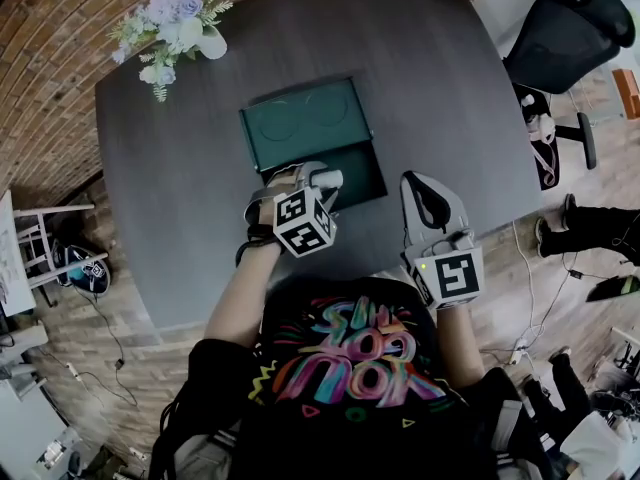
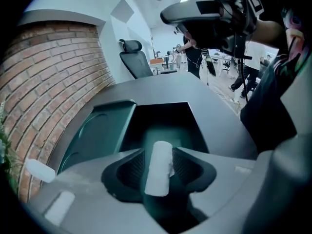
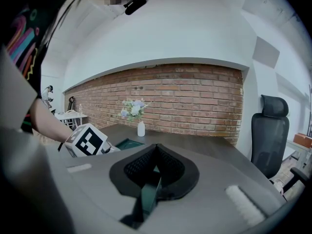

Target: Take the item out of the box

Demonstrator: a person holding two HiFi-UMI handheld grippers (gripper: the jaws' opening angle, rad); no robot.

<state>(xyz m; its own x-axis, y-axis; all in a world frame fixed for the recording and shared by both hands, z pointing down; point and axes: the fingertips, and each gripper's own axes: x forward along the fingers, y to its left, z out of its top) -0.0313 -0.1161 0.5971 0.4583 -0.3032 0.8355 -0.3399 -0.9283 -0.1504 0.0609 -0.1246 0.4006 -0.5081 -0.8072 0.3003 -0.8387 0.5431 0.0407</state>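
An open dark green box [image 1: 352,171] sits mid-table, its lid [image 1: 303,120] laid back behind it. In the left gripper view the empty-looking cavity [image 2: 163,123] lies straight ahead and the lid [image 2: 95,133] to its left. A white roll [image 2: 158,172] stands between the jaws of my left gripper [image 2: 158,149], with slim dark gaps at its sides; the jaws stand wide. From the head view this left gripper [image 1: 318,183] hovers at the box's near left edge. My right gripper [image 1: 420,190] is above bare table right of the box, shut and empty [image 3: 156,147].
A white vase of flowers [image 1: 182,30] stands at the table's far left corner [image 3: 140,126]. A black office chair [image 1: 565,38] is off the far right corner. A brick wall runs behind the table. Someone's legs [image 1: 595,230] show on the floor at right.
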